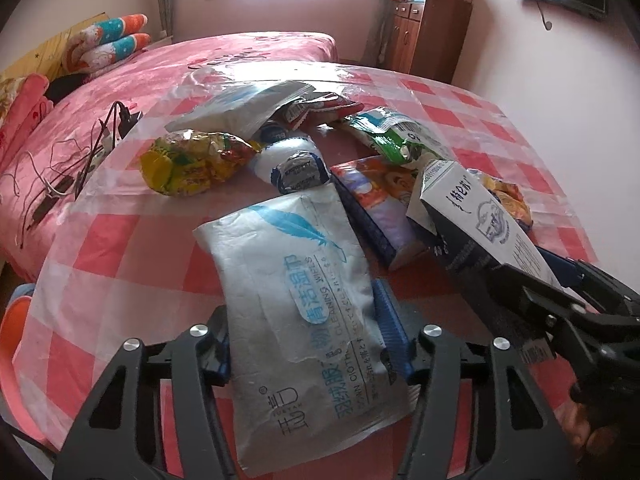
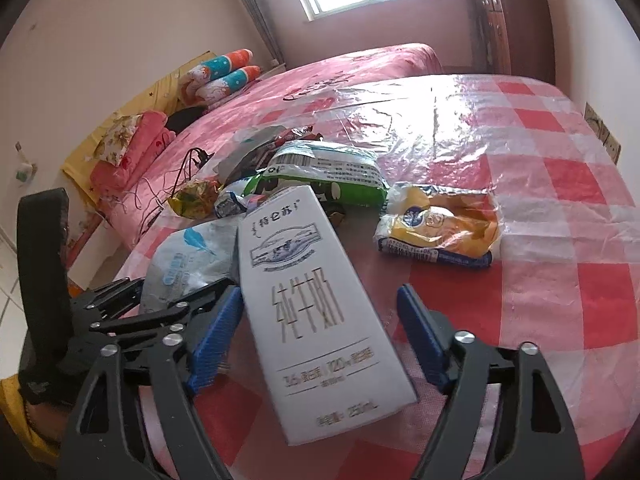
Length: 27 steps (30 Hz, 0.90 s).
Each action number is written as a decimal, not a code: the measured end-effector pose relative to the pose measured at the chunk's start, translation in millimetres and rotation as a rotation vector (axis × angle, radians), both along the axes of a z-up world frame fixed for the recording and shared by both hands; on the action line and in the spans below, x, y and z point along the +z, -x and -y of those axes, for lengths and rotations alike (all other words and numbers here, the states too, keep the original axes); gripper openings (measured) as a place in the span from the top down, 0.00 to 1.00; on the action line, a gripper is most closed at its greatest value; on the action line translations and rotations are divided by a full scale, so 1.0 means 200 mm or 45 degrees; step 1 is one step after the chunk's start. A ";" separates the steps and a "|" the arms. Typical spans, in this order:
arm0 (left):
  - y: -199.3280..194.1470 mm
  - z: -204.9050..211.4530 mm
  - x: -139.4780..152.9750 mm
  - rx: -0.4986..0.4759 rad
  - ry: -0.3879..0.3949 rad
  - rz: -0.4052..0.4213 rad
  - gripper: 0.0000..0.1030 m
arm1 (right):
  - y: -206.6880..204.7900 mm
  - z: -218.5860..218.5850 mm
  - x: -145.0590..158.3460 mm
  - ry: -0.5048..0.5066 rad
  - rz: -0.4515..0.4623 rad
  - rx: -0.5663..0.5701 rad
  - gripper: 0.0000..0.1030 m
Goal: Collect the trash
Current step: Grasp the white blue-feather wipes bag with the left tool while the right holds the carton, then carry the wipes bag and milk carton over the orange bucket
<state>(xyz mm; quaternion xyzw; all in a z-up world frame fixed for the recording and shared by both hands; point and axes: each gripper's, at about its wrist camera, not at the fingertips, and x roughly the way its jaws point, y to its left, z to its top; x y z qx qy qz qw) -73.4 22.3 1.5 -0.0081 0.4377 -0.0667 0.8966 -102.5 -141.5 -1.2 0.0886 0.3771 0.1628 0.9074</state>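
Currently left gripper [image 1: 308, 344] pinches the silver foil wipes pouch [image 1: 296, 304]; right gripper [image 2: 320, 340] spread, straddling the white rectangular milk carton [image 2: 316, 312]; bare checked tablecloth [image 2: 560, 280] rightward.

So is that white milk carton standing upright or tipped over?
Tipped. The milk carton slants between the right gripper's blue fingers, its top pointing away toward the wrapper pile, not upward.
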 end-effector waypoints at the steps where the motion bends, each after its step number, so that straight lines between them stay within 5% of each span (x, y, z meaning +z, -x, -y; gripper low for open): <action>1: 0.00 -0.01 0.00 -0.002 0.016 0.000 0.47 | 0.00 -0.01 0.00 0.017 0.009 -0.001 0.29; 19: 0.09 -0.28 0.06 0.002 0.220 0.036 0.53 | 0.03 -0.09 0.02 0.107 0.067 0.026 0.46; 27: 0.19 -0.44 0.14 0.003 0.275 0.089 0.53 | 0.05 -0.06 0.01 -0.067 -0.032 -0.023 0.47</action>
